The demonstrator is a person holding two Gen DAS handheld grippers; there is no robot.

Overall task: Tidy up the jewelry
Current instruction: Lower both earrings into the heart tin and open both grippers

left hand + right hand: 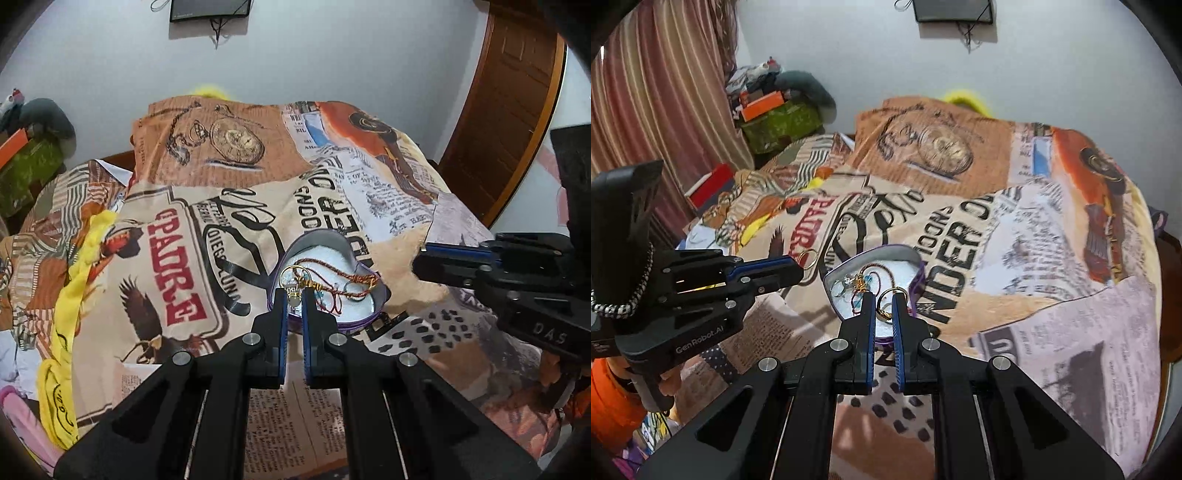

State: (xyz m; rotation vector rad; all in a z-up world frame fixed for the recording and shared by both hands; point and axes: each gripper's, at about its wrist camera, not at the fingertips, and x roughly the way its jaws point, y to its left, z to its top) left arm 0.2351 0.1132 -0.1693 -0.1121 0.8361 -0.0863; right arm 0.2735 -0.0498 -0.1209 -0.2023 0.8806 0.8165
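Showing only in the right wrist view, curtains (646, 92) are hanging at 10 o'clock. Both grippers' fingers are pinching gold rings: left gripper (294, 295) ring (291, 275), right gripper (884, 304) ring (893, 295). Between them, the heart tin (325, 243) is lying on the bedspread (177, 229), holding cords (343, 277) and rings.

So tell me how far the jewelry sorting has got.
Done: a red cord bracelet and small pieces already lie in the heart-shaped tin. In hand: the left claw and right claw are each shut on a gold hoop earring, near the tin. Left: dropping both in. No loose jewelry shows on the blanket.
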